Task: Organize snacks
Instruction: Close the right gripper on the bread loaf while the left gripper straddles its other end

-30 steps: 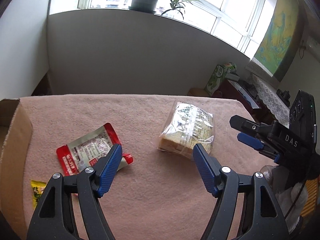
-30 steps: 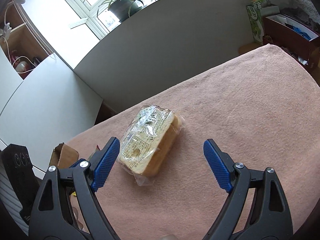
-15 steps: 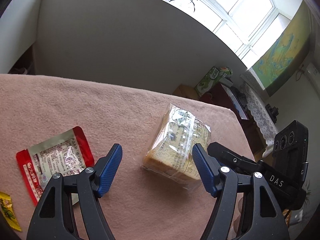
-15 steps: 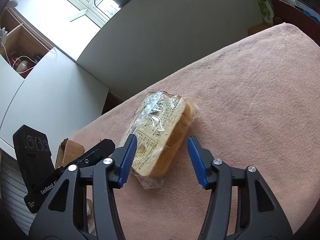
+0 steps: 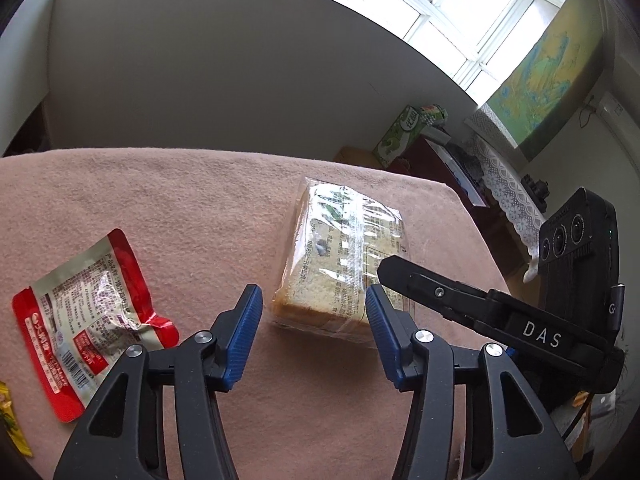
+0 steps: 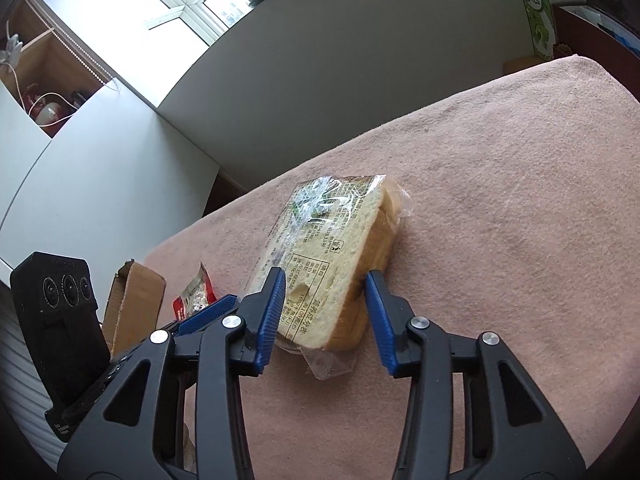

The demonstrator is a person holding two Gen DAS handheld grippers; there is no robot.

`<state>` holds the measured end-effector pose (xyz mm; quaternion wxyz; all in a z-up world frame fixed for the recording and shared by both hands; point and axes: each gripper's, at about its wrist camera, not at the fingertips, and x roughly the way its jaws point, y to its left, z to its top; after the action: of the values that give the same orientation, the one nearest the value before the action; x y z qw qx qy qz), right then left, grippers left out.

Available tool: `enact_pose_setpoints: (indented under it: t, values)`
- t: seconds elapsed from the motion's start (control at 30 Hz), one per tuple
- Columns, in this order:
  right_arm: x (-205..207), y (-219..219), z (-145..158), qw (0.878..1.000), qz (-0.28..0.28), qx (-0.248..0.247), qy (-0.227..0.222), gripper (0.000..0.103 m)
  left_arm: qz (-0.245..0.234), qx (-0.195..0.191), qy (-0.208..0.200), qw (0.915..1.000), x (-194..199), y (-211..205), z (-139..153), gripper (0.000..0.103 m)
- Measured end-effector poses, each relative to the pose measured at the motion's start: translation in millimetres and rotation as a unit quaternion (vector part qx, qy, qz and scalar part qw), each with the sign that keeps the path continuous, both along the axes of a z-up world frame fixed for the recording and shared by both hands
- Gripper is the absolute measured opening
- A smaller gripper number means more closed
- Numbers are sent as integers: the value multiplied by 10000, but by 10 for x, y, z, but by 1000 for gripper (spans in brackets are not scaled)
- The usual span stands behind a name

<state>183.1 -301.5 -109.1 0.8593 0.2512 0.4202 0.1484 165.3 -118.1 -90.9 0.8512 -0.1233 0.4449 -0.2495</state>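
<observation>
Bread pack point(image 6: 332, 264) lies flat mid-bench point(image 6: 500, 200); right gripper point(image 6: 325, 312) straddles its near end, pads apart, nothing clamped yet, prob. lining up a grab. Left gripper point(image 5: 314, 336) open, empty, nearby.

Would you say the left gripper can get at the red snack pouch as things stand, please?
Probably yes: the red snack pouch lies flat and uncovered beside the left gripper, whose jaws are open and empty.

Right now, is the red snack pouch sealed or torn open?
Torn open, it seems: the red snack pouch lies flat on the pink cloth, one corner ragged and crumpled. Whether anything is left inside cannot be told.
</observation>
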Motion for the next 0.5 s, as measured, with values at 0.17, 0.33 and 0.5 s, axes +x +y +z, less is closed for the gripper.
enact_pose_setpoints:
  t: [0.17,0.33,0.5]
  values:
    - [-97,10,-1,9999,100,-34,19,44,-163,99,-41,9998,-160,5,16,52]
    - [-262,103,17,9994,275,-190,12,44,-343,244,-117,9990,-392,-3,42,52]
    - [-503,271,25,9983,509,-286,-6,44,-495,395,-218,9978,-702,46,75,52]
